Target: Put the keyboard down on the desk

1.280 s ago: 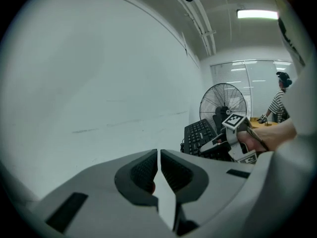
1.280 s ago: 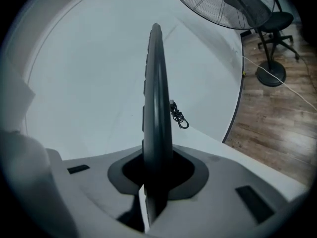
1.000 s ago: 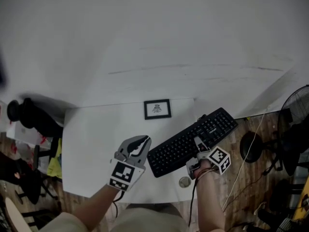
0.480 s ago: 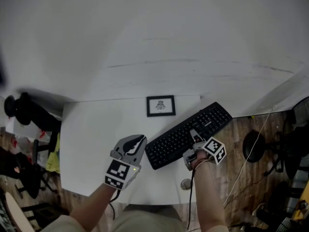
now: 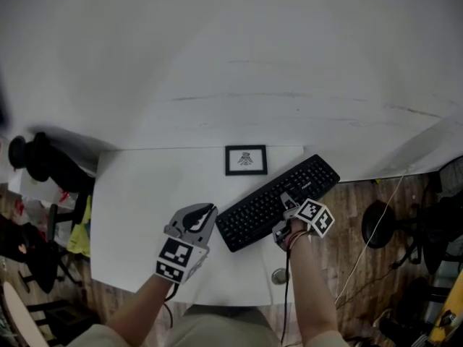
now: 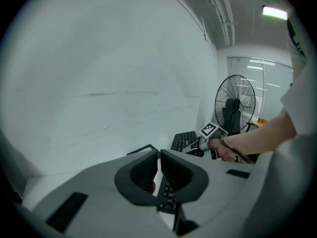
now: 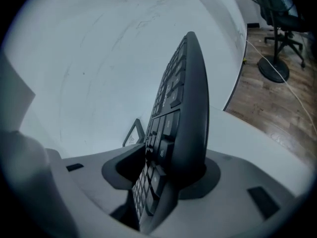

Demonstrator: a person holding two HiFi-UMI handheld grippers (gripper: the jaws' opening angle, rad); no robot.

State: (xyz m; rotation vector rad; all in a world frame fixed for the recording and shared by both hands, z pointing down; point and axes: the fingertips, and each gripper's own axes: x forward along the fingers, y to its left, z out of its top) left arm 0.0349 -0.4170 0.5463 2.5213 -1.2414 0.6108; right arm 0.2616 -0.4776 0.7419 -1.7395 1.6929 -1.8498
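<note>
Keyboard (image 5: 278,201) lies slanted on the table (image 5: 137,194) between the right gripper's (image 5: 288,202) just-spreading fingers; the left gripper's (image 5: 205,214) fingers are pressed together.

Got the left gripper (image 5: 206,212) hovering out front, angled a bit downward, jaws pinched nearly together on nothing. Holding the right gripper (image 5: 288,202) tilted down more steeply, jaws just been opening, keyboard (image 5: 257,210) sitting loose between them. Reaching in with both bare forearms (image 5: 304,288) from the bottom edge.
</note>
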